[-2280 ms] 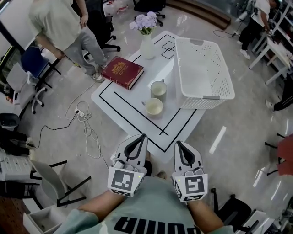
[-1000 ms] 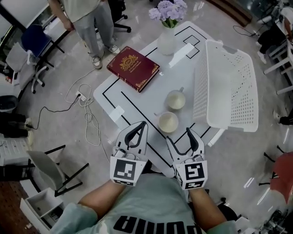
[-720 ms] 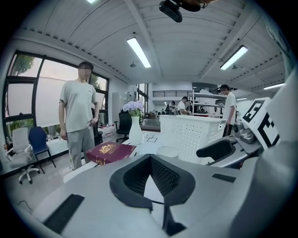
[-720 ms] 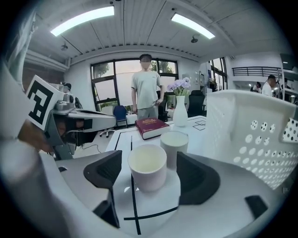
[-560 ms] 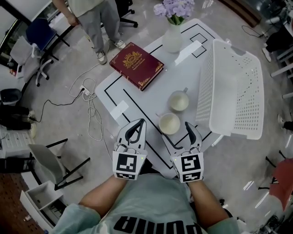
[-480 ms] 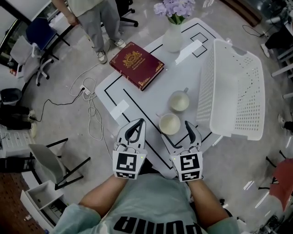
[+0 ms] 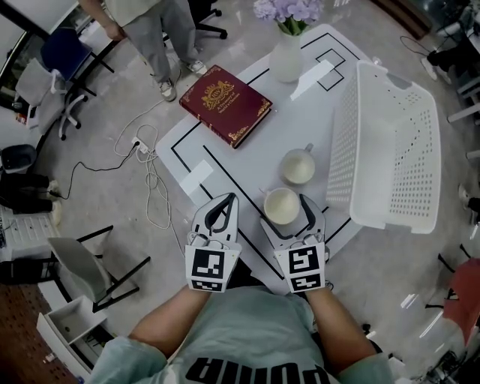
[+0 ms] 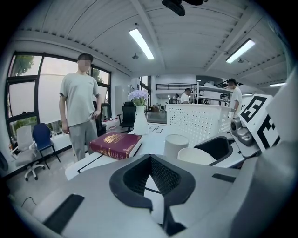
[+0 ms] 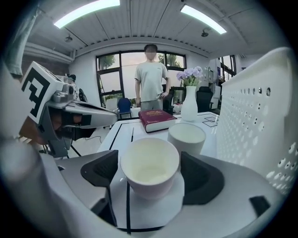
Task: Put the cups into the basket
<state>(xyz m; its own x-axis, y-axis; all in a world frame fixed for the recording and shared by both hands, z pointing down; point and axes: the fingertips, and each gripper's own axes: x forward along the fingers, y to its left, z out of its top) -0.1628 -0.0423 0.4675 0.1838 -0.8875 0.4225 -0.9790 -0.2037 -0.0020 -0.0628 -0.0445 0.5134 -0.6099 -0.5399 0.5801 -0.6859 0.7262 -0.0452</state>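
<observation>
Right gripper [image 9: 150, 174] has its jaws spread wide, and they have just been opening. The nearer cup [image 9: 149, 160] stands upright between the two dark pads [image 9: 201, 179], with only a narrow gap showing on each side, so the pads do not press on it. Left gripper [image 8: 150, 159] has its jaws closed tip to tip with nothing between them. It hangs just beside the right one, over the near edge of the white table [image 7: 247, 161].

Both cups are cream-coloured and empty, and both sit on the tabletop outside the basket. The farther cup [image 7: 298, 166] stands just behind the nearer one. The white perforated laundry basket [image 7: 397, 142] stands on the right side of the table, right next to the cups, and in the right gripper view its wall fills the right edge.

A dark red hardback book [image 7: 225, 105] with gold ornament lies flat on the table's far left part. A white vase [image 7: 286, 64] of purple flowers [image 7: 289, 9] stands behind it at the far end. Black lines mark rectangles on the tabletop. A person [image 7: 142, 22] in a light T-shirt stands on the floor beyond the table's left side, and a power cable [image 7: 146, 187] trails across the floor nearby.
</observation>
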